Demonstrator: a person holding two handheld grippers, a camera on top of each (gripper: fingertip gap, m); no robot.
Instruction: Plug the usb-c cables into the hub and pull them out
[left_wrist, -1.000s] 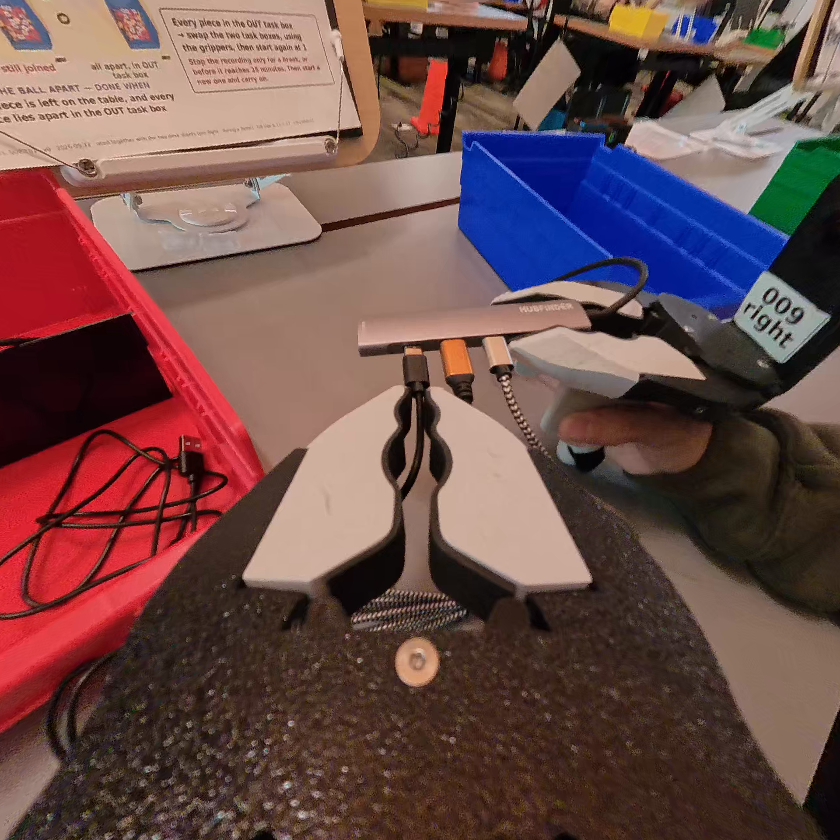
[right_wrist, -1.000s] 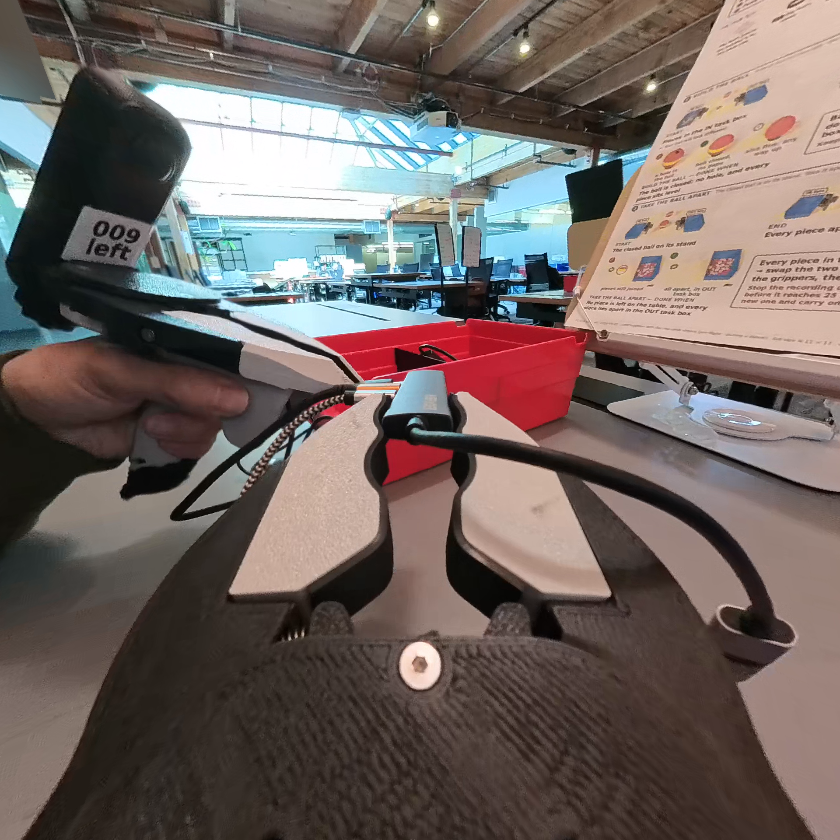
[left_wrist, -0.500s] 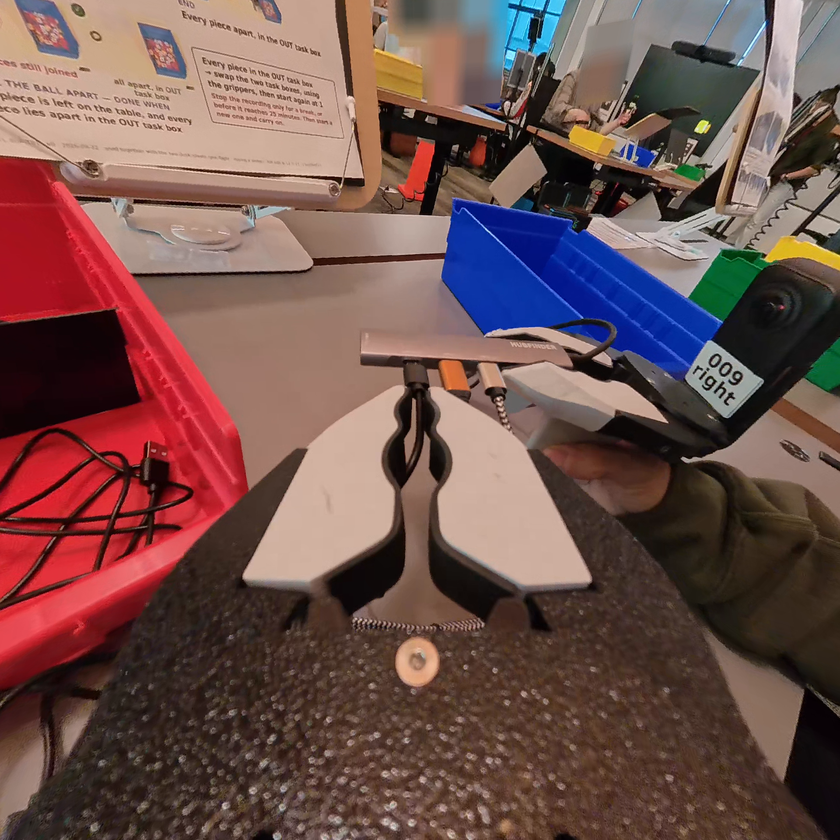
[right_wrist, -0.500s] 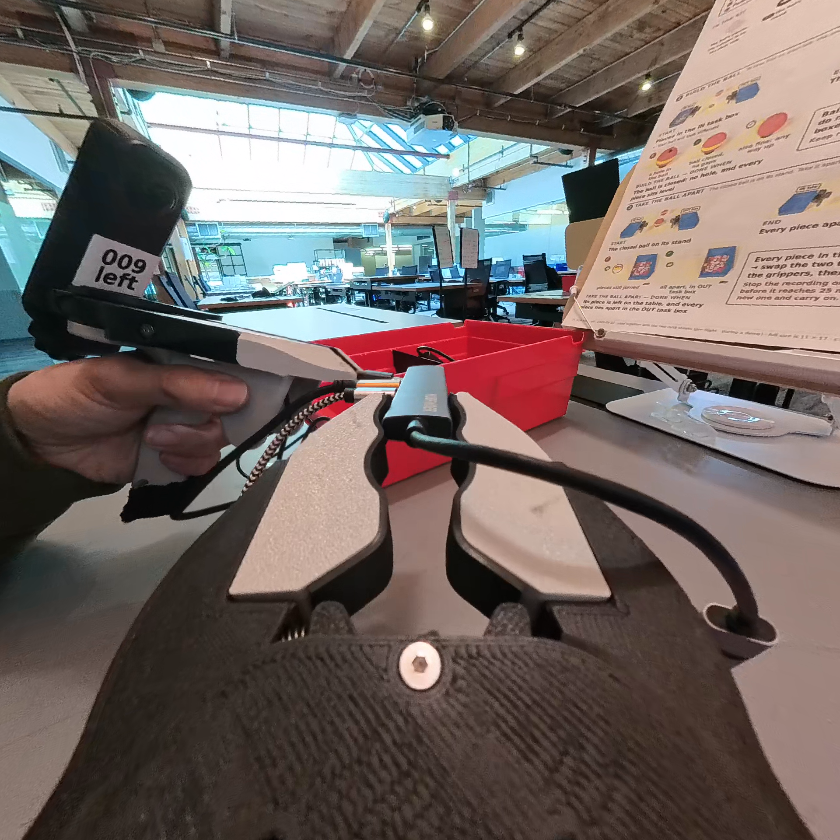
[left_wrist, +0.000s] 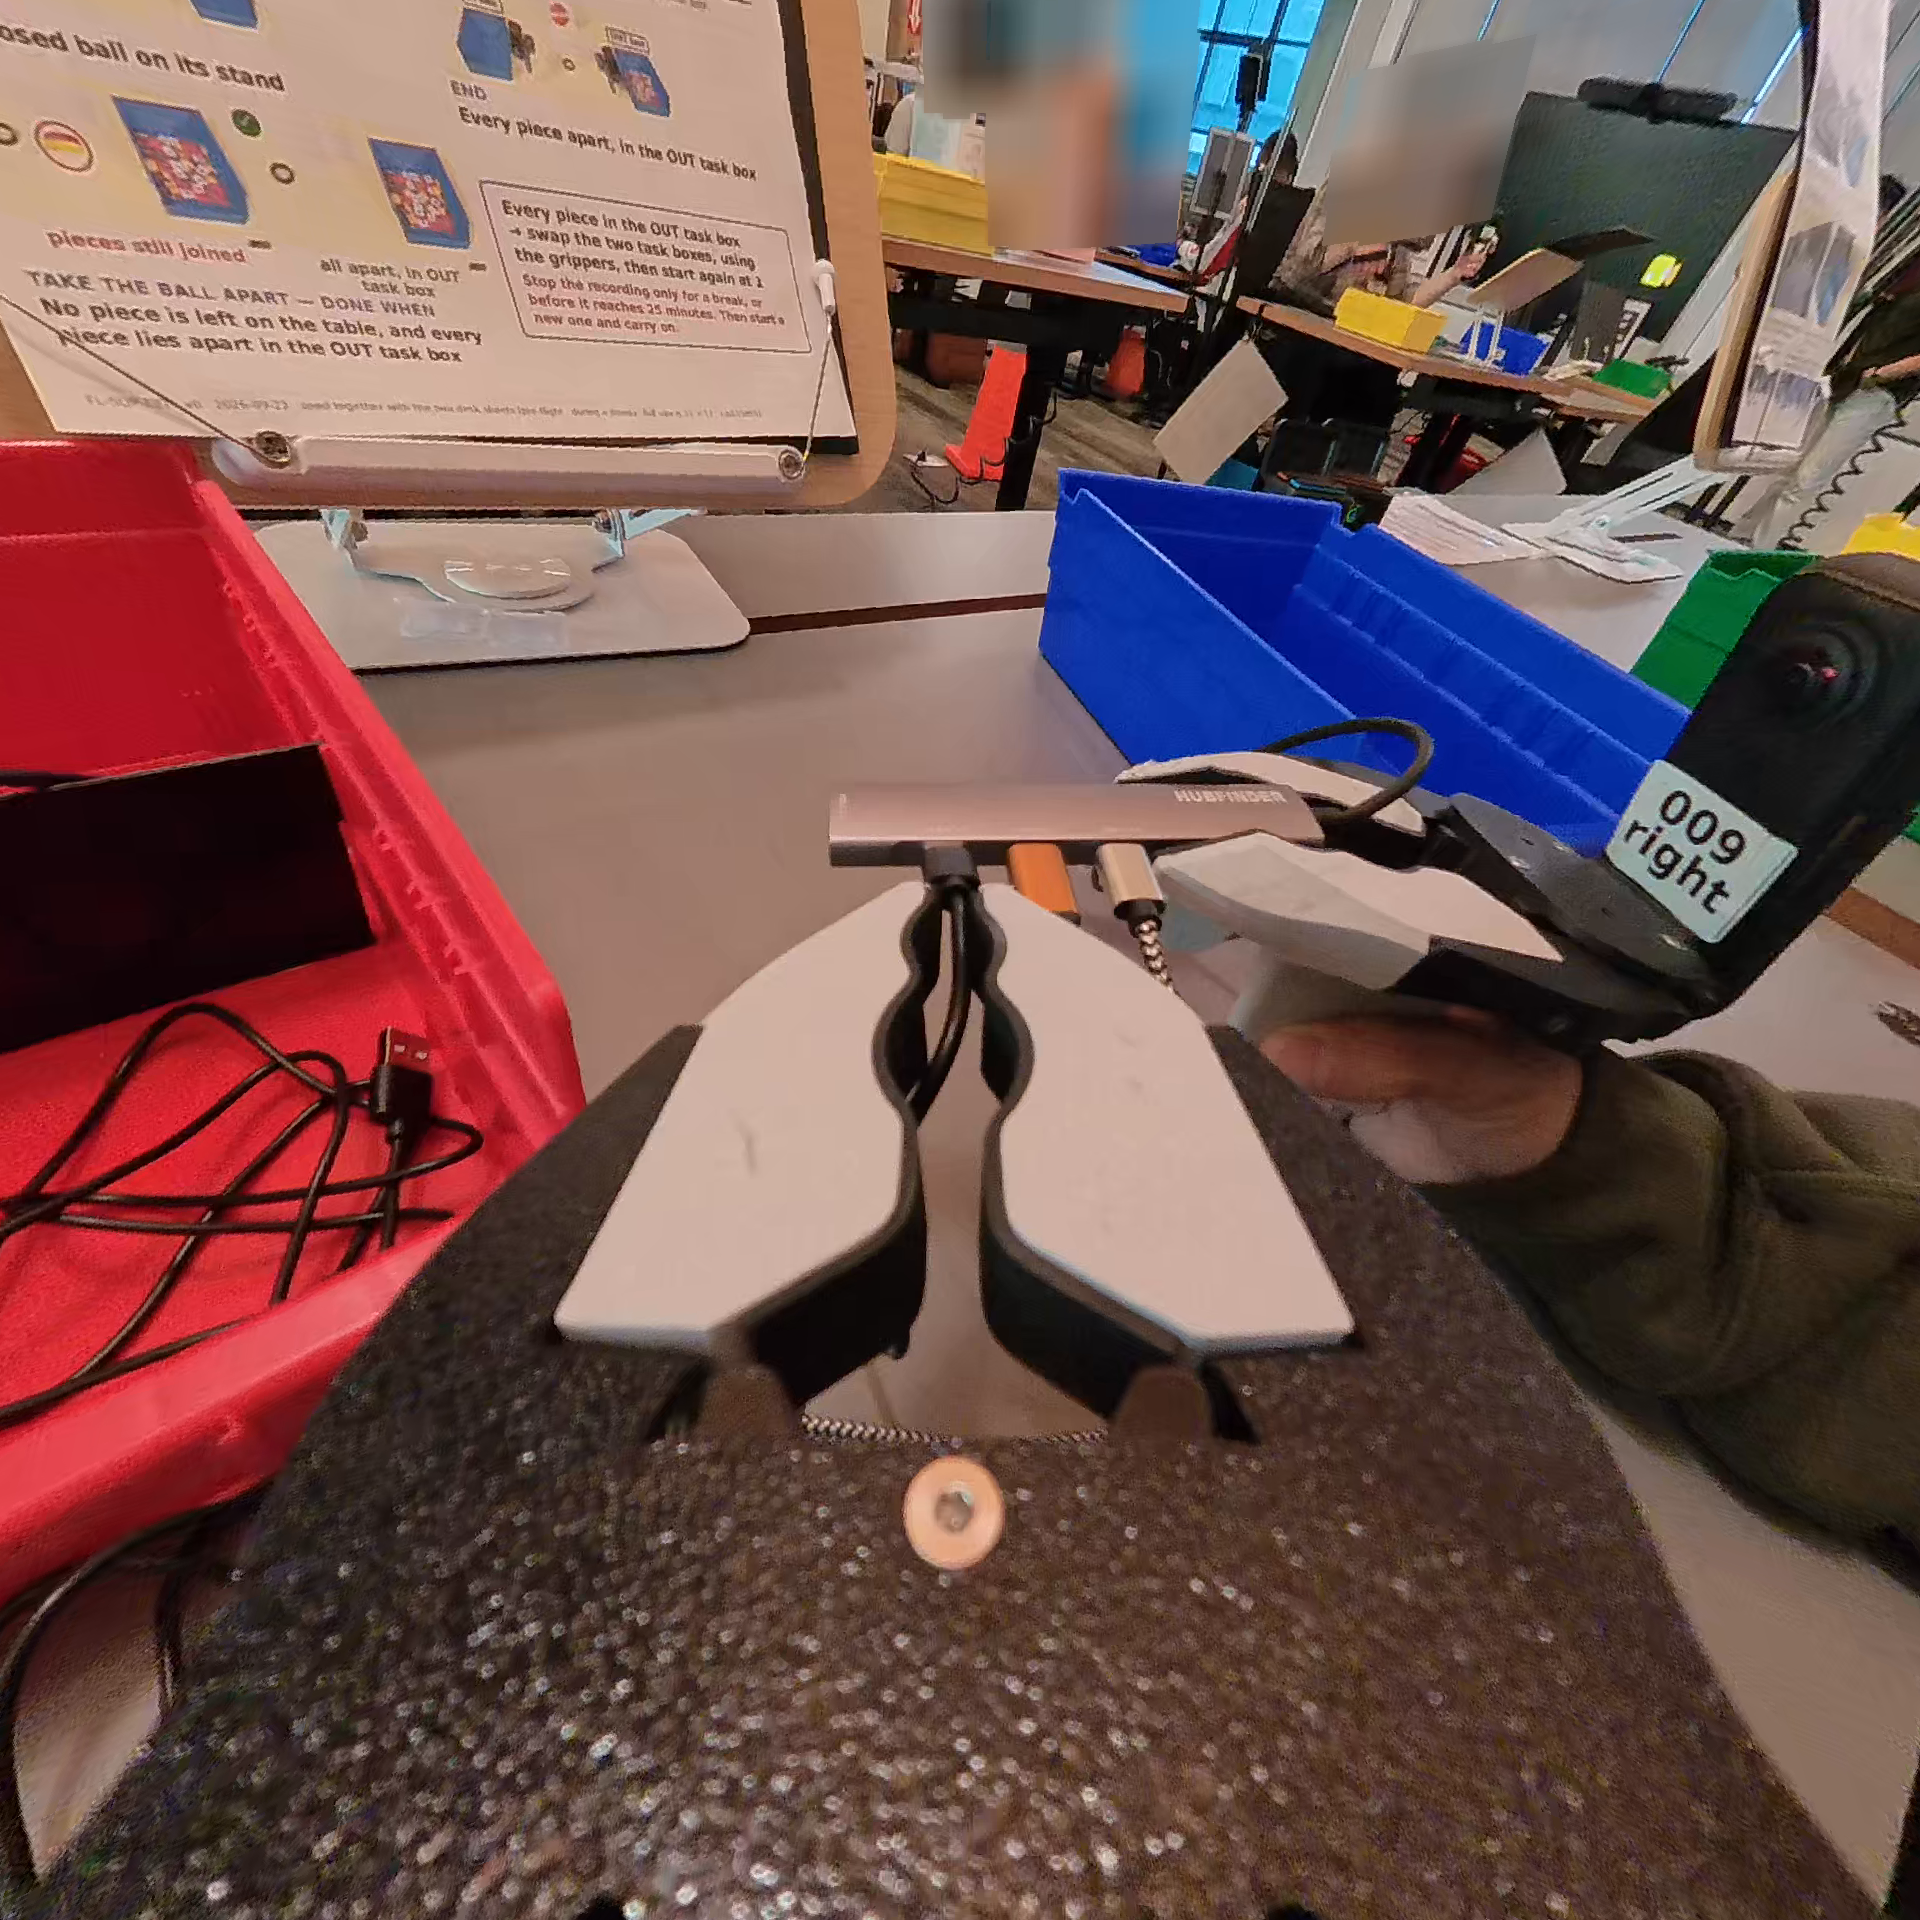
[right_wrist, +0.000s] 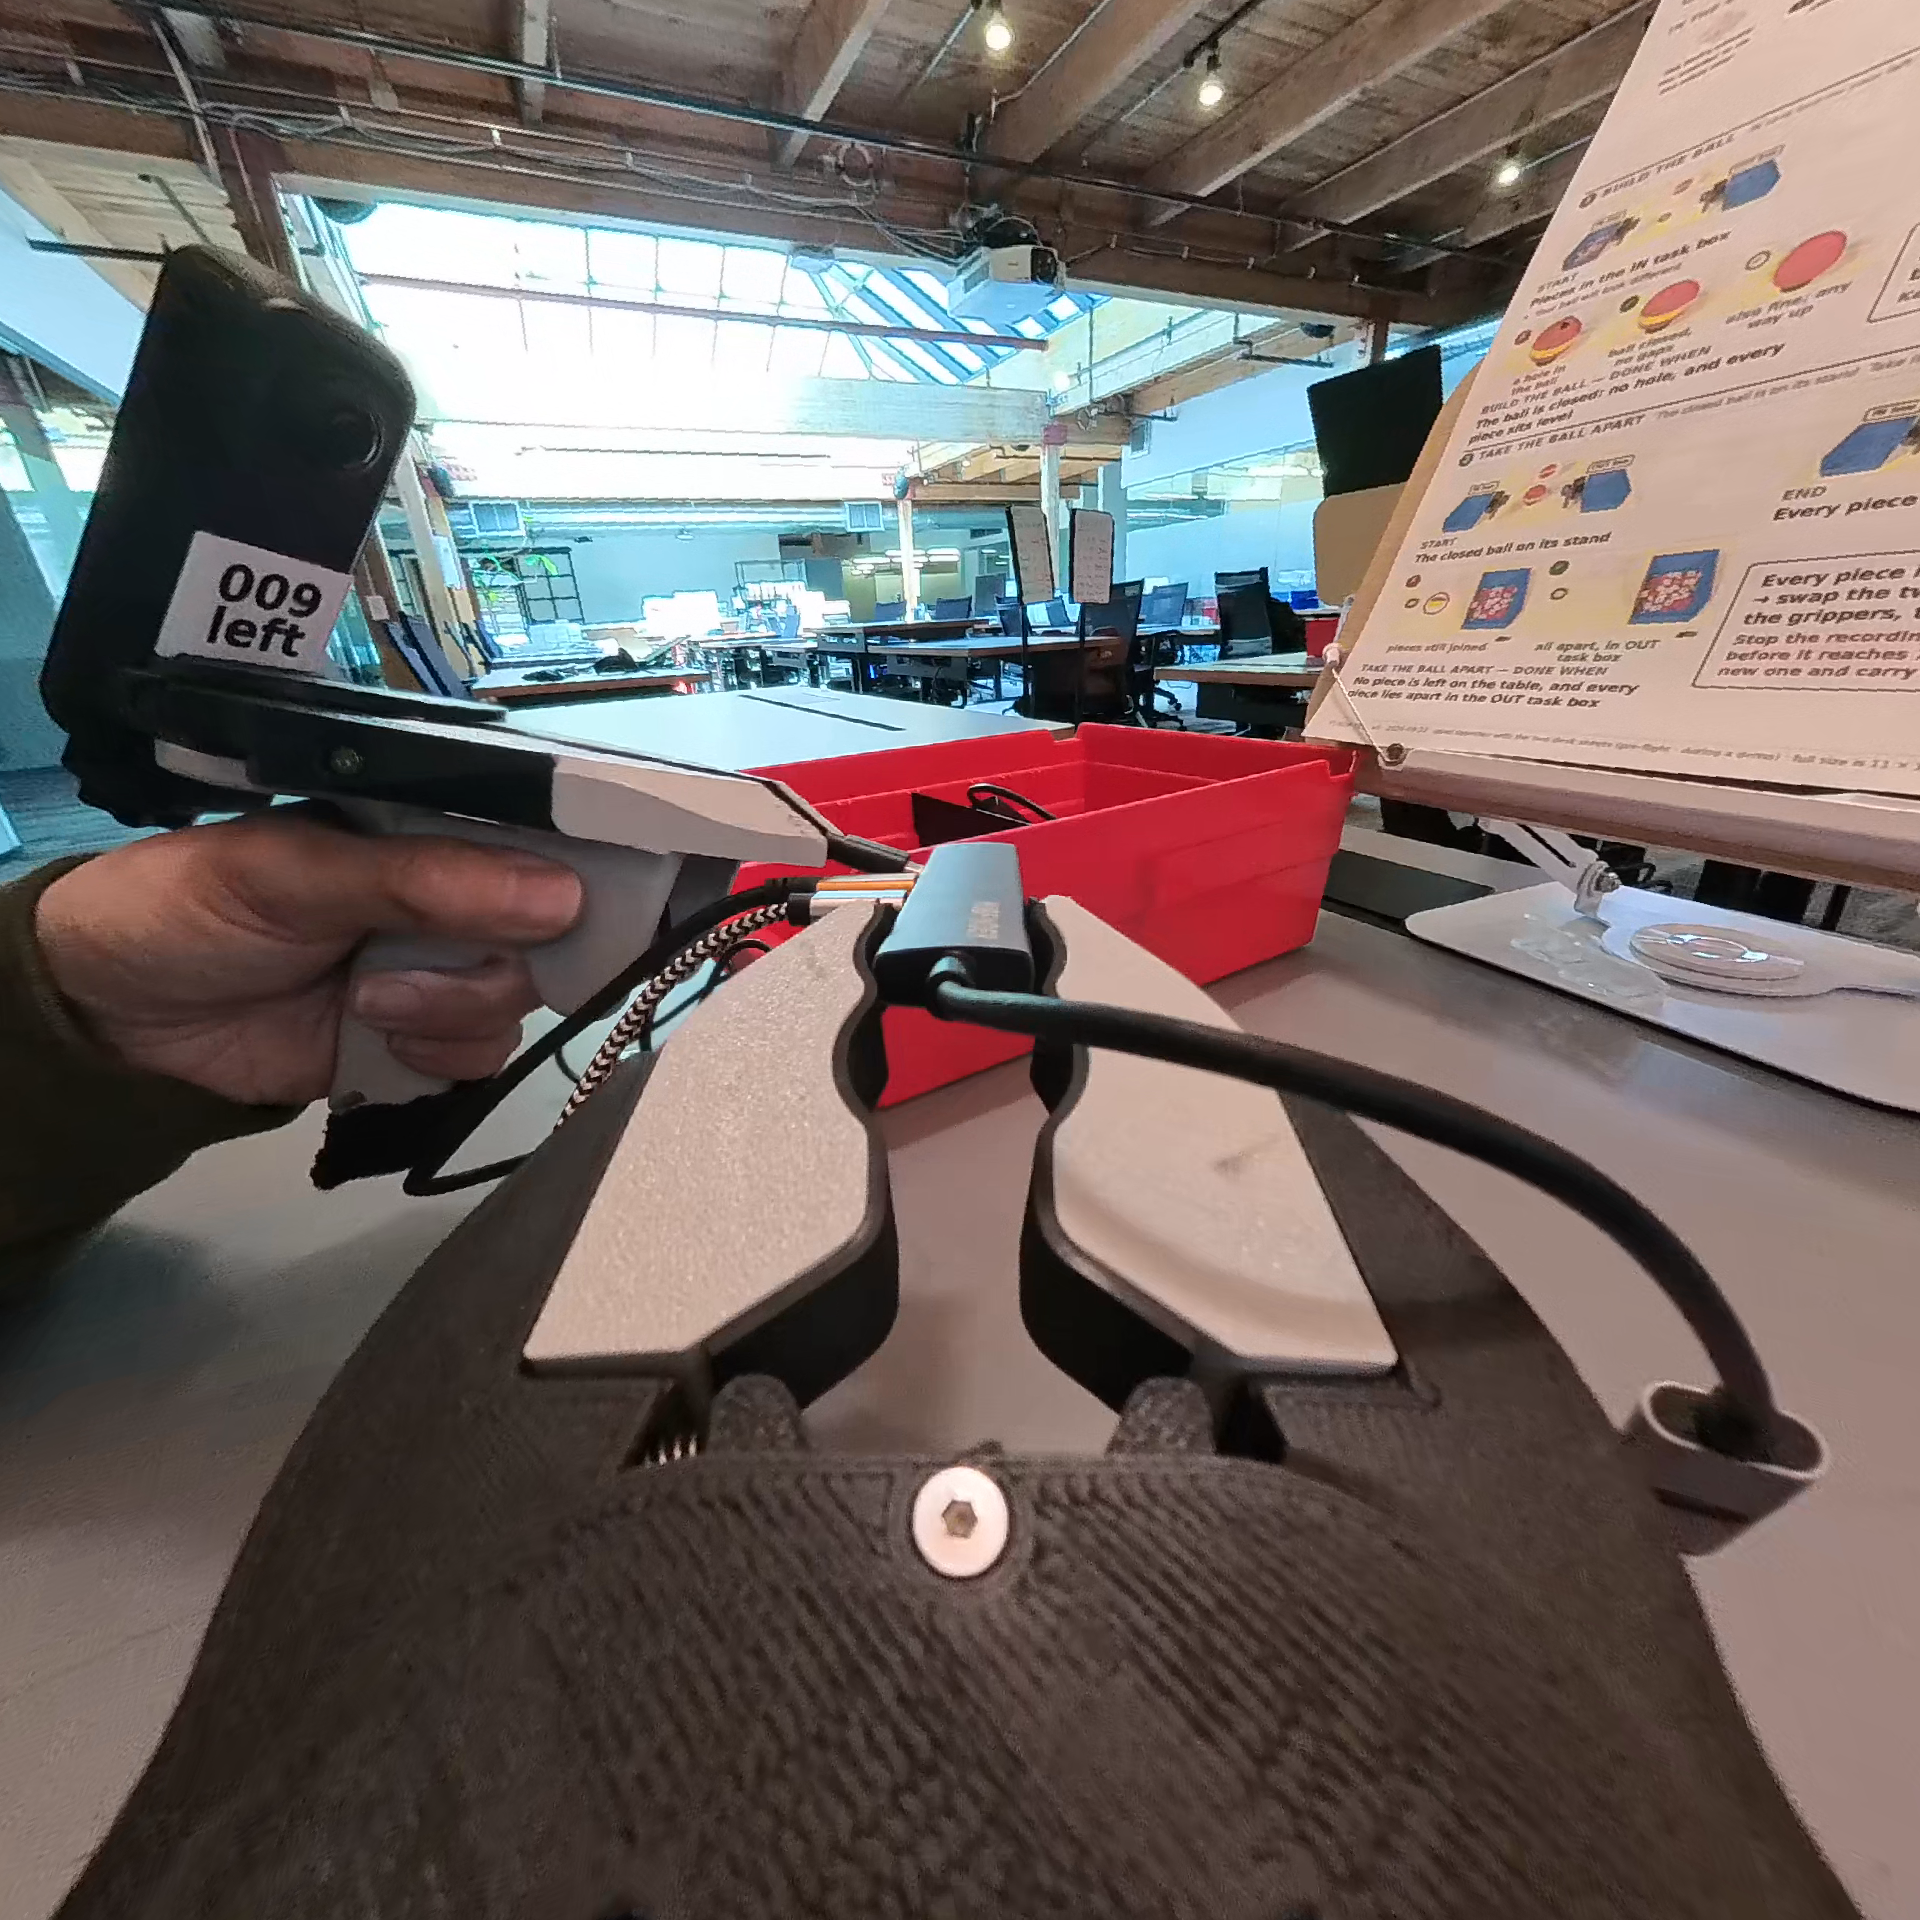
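A grey USB hub is held level above the table. Three cables are plugged into its near side: a black plug, an orange plug and a silver plug with a braided cable. My left gripper is shut on the black cable just behind its plug. My right gripper is shut on the hub's end; it also shows in the left wrist view. The hub's own black lead loops right to a loose plug. The left gripper reaches in from the left.
A red bin with a coiled black cable stands at the left. A blue bin stands at the right behind the hub. An instruction board on a metal stand is at the back. The grey table lies below. There is about 5 cm between the tips of the two grippers.
Both grippers and the hub have risen and tilted up a little over the table. The black plug stays in the hub and both grips are unchanged.
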